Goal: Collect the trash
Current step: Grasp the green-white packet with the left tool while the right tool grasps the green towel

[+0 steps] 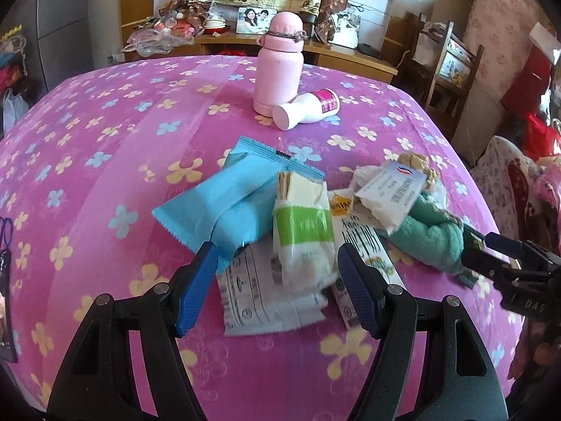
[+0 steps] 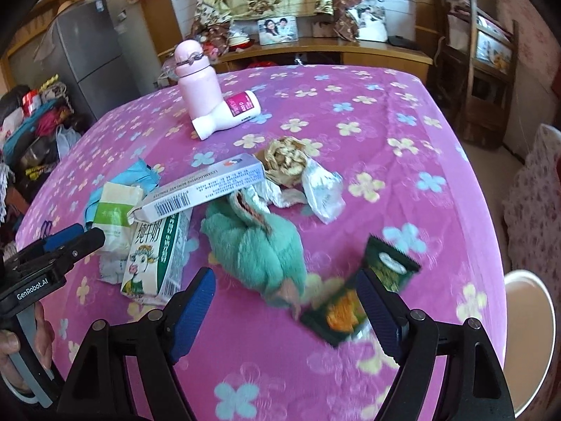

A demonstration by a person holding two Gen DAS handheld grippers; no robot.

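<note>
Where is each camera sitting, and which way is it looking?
Left wrist view: sits on the left gripper, looking forward across the pink flowered table at a green-and-white packet; its blue fingers are apart, and the right gripper pokes in.
Right wrist view: sits on the right gripper, looking at a teal cloth and dark wrapper; the left gripper and a hand show.
Shared: pink bottle, white bottle, the trash pile.

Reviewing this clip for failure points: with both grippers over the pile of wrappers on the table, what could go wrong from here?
The left gripper is open around the green-and-white packet, which lies on other wrappers, so it may pinch several layers or slip.

The dark green wrapper by the right gripper looks blurred, as if falling; it could land loose near the table edge.

The teal cloth lies close by and may not be trash; it could be grabbed by mistake.
</note>
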